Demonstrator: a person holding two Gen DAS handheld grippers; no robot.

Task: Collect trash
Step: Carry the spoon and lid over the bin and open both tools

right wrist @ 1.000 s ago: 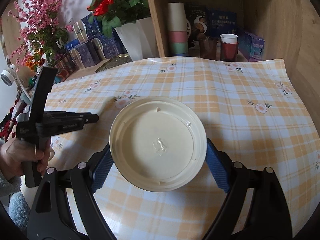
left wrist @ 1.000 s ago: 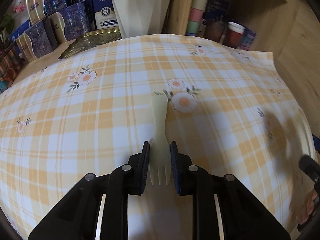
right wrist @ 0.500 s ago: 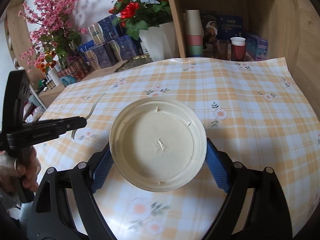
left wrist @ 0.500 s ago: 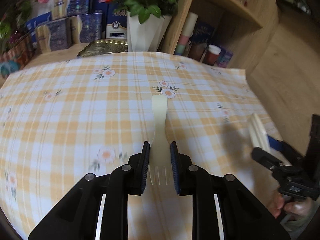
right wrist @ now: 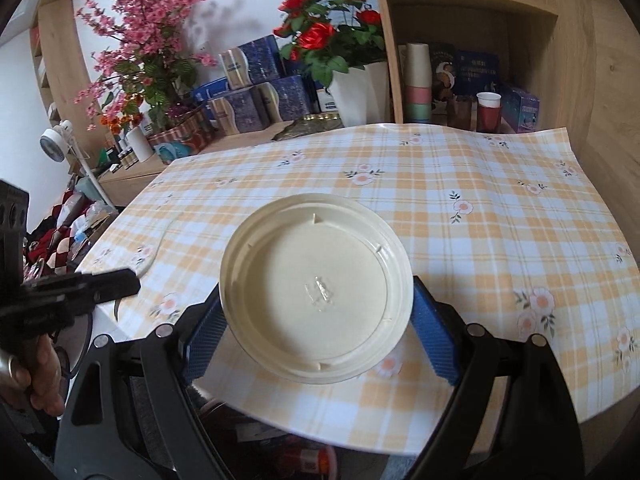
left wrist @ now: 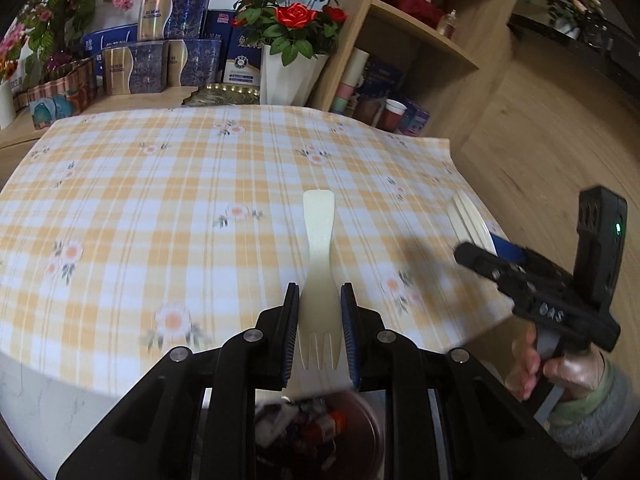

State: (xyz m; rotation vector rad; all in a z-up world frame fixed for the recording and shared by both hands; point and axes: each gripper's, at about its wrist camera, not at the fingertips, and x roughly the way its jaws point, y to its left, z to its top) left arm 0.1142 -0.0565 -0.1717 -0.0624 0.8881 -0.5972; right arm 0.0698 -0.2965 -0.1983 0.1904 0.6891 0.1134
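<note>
My left gripper [left wrist: 319, 336] is shut on a cream plastic fork [left wrist: 319, 264], tines toward the camera, held above the near edge of the checked tablecloth [left wrist: 160, 200]. Below it a trash bin [left wrist: 320, 436] with wrappers shows between the fingers. My right gripper [right wrist: 316, 320] is shut on a round cream plastic lid [right wrist: 316, 296], held over the table's near edge. The lid shows edge-on in the left wrist view [left wrist: 468, 220]. The left gripper shows at the left of the right wrist view [right wrist: 80, 292]. Trash [right wrist: 304, 456] shows below the lid.
A white vase of red roses [left wrist: 290, 76], blue boxes [left wrist: 160, 56] and a gold tray [left wrist: 228, 94] stand behind the table. A wooden shelf [right wrist: 460, 80] holds stacked cups and a red cup [right wrist: 489, 112]. Pink flowers [right wrist: 140, 52] stand at the back left.
Both grippers have pulled back from over the table toward its near edge with the fork and lid still held. The trash bin has come into view below them.
</note>
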